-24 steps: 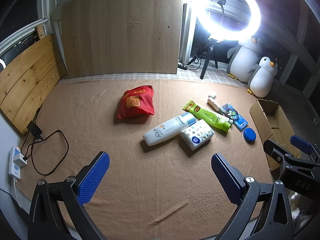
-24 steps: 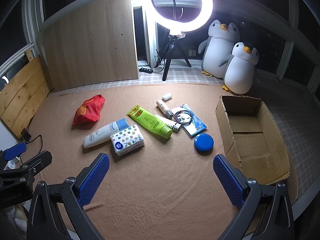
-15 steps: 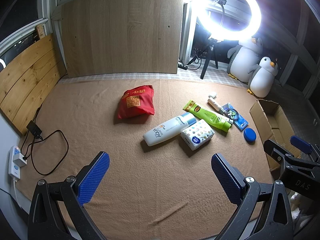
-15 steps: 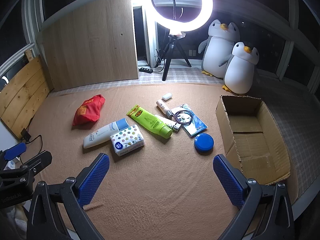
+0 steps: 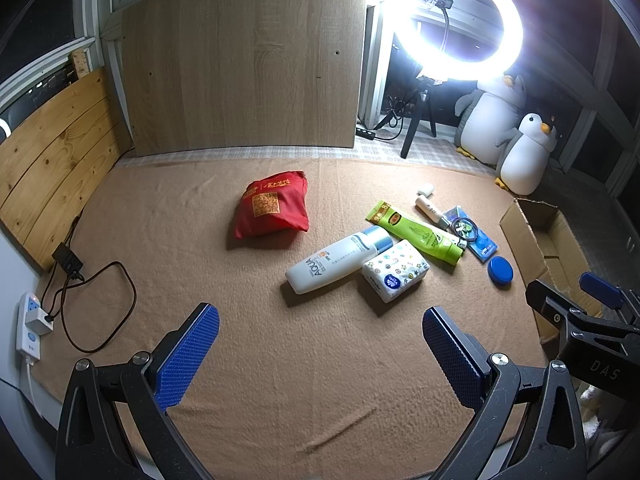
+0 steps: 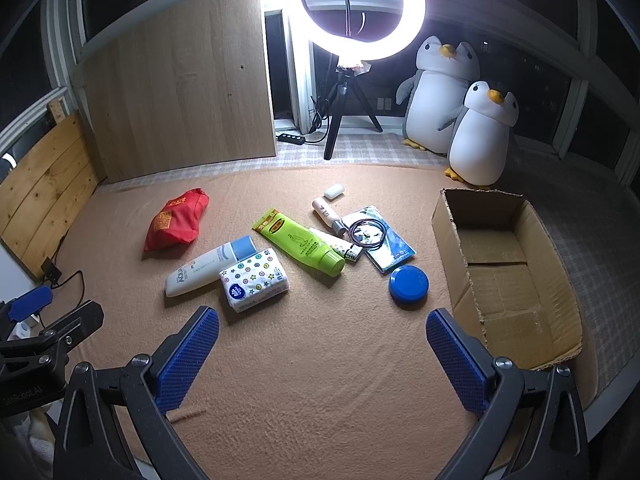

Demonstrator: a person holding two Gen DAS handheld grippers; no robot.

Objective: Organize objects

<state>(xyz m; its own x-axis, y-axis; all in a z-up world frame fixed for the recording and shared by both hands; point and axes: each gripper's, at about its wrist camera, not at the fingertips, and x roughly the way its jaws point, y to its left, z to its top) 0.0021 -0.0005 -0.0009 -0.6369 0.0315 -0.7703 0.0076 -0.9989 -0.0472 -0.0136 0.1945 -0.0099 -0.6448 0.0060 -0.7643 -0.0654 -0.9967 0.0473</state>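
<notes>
Right wrist view alone shows inside the cardboard box (image 6: 505, 264); both grippers' fingers (image 6: 187, 354) spread apart.

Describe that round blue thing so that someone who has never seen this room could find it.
Start at the open cardboard box on the tan blanket. Just left of its near end lies the round blue lid, flat and alone. It is the only disc in the clutter, the other things there being tubes, bottles and packets.

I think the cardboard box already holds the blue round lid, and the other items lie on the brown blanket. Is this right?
Not quite. The right wrist view shows the cardboard box empty; the blue round lid lies on the brown blanket beside it. The other items do lie on the blanket.
</notes>
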